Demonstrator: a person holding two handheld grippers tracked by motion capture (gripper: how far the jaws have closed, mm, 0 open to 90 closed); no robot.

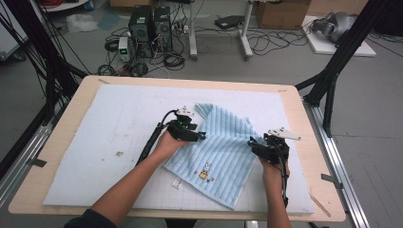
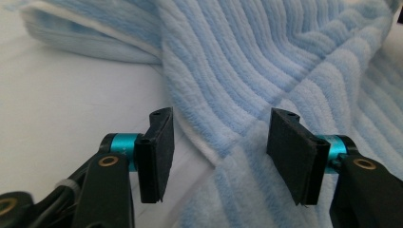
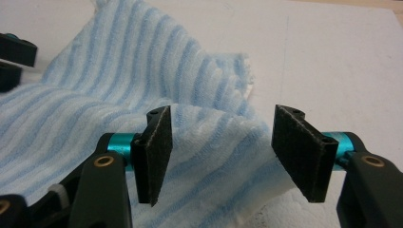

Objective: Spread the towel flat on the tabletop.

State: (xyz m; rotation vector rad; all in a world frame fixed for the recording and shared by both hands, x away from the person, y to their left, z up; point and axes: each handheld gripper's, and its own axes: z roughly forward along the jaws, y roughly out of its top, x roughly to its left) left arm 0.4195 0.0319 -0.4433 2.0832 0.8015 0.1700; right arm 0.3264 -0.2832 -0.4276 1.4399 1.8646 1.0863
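Note:
A light blue striped towel with a small embroidered rabbit lies rumpled on the white mat, one corner pointing to the far side. My left gripper is open at the towel's left edge; in the left gripper view the towel's edge runs between the jaws of that gripper. My right gripper is open at the towel's right edge. A raised fold of towel sits between the jaws of the right gripper in its own view. Neither gripper is closed on the cloth.
The white mat covers a wooden table. A small white tag lies on the mat by the towel's near edge. Computers, cables and black frame posts stand on the floor beyond the table.

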